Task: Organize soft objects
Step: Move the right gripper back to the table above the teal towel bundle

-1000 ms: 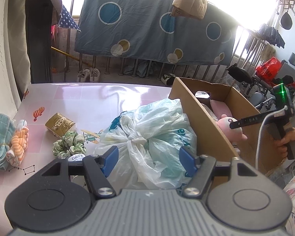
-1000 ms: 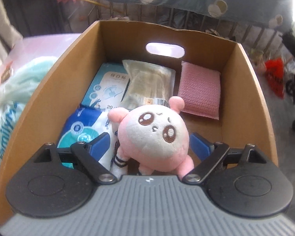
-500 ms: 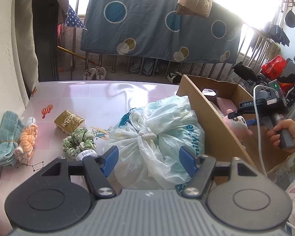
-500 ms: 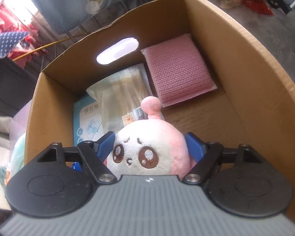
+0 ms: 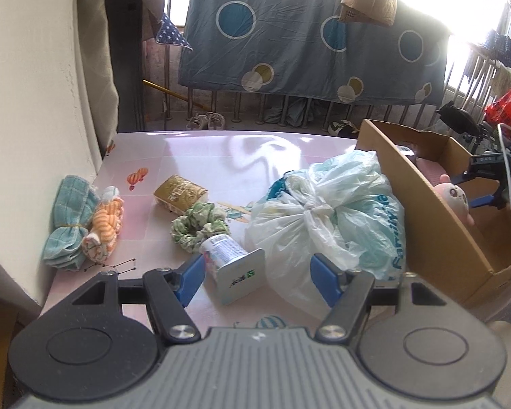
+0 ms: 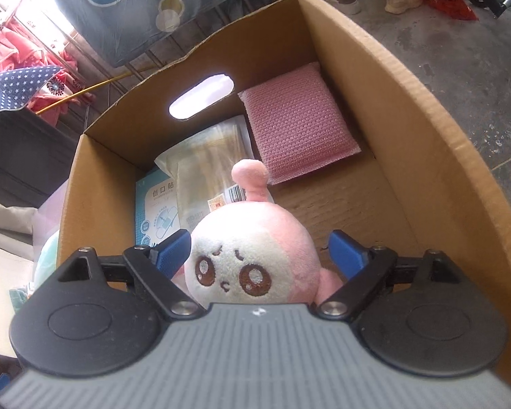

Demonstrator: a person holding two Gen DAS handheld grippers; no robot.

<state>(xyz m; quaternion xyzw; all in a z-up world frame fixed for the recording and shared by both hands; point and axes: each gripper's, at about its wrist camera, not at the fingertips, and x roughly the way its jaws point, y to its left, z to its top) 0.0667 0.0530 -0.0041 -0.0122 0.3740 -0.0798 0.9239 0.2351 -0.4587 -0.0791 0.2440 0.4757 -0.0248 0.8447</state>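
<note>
Right gripper [image 6: 259, 252] inside the open brown cardboard box [image 6: 408, 129], blue pads spread either side of a round pink-and-white plush toy with embroidered eyes [image 6: 252, 259]; jaws just widened again, left pad close against the toy's cheek, right pad clear of it. Toy low at the near end of the box, its single pink stalk pointing toward the far wall. Behind it on the box floor: a pink knitted pad [image 6: 296, 122] at far right, a clear flat packet [image 6: 211, 170] in the middle, a pale blue printed packet [image 6: 156, 211] at left.

Left gripper [image 5: 255, 276] above the pink table [image 5: 201, 156], jaws spread with nothing pinched. Between its pads from this view, a small white tube lying on its side [image 5: 231, 259]. Just right of that, a knotted pale plastic bag [image 5: 327, 218] leaning against the box. Farther left: a green ruffled scrunchie [image 5: 201, 221], a gold foil pack [image 5: 179, 192], a teal folded cloth [image 5: 68, 221] and an orange striped cloth bundle [image 5: 105, 225] near the wall.
</note>
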